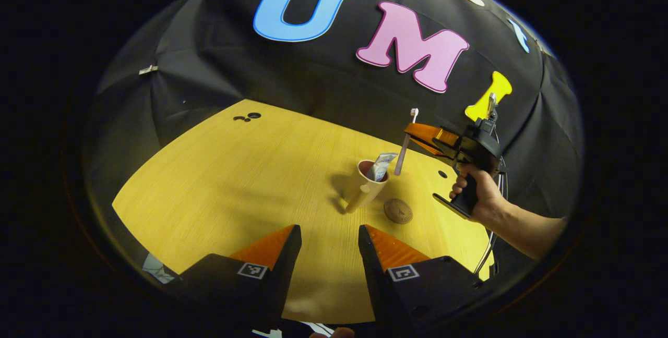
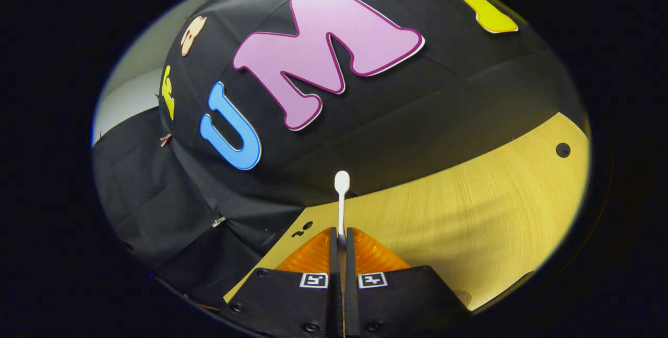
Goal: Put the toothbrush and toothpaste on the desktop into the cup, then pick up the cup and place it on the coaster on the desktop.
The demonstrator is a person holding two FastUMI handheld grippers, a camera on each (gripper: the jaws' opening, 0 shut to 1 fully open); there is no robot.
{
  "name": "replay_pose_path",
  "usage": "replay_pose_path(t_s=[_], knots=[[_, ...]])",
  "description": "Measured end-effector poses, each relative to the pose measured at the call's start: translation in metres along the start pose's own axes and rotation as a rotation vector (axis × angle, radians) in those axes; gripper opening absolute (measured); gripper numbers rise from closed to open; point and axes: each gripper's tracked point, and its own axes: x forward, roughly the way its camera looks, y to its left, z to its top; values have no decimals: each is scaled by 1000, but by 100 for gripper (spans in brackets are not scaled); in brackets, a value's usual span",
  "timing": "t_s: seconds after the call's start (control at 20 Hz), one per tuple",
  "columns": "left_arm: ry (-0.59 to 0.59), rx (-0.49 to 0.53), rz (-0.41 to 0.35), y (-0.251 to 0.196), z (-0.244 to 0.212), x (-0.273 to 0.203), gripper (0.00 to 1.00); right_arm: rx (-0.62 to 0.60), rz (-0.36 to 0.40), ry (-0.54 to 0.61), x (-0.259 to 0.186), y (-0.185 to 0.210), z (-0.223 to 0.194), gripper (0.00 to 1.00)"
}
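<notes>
Left gripper view: the right gripper (image 1: 412, 132) pinches a slim white plastic toothbrush (image 1: 404, 150) mid-handle, bristles up, at one o'clock above the beige plastic cup (image 1: 362, 186) on the counter (image 1: 235, 181); light, stiff, probably slippery. The left gripper (image 1: 326, 254) hangs open.

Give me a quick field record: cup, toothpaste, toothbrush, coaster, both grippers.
cup: on the desk, beside the coaster, not on it
toothpaste: standing in the cup
toothbrush: held above the desk, right of the cup, head up
coaster: bare
right gripper: shut on toothbrush
left gripper: open, holding nothing, short of the cup
</notes>
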Motion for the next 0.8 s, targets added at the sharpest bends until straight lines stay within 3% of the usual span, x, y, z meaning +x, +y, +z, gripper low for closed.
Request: replay_pose_path(t_s=[0.35, 0.65, 0.8], knots=[[20, -58, 67, 10, -18, -11, 69, -98, 29, 8, 25, -11, -27, 6], [38, -45, 34, 8, -21, -15, 69, -199, 39, 58, 22, -3, -50, 8], [33, -47, 7, 4, -15, -17, 69, -188, 23, 74, 13, -1, -56, 10]])
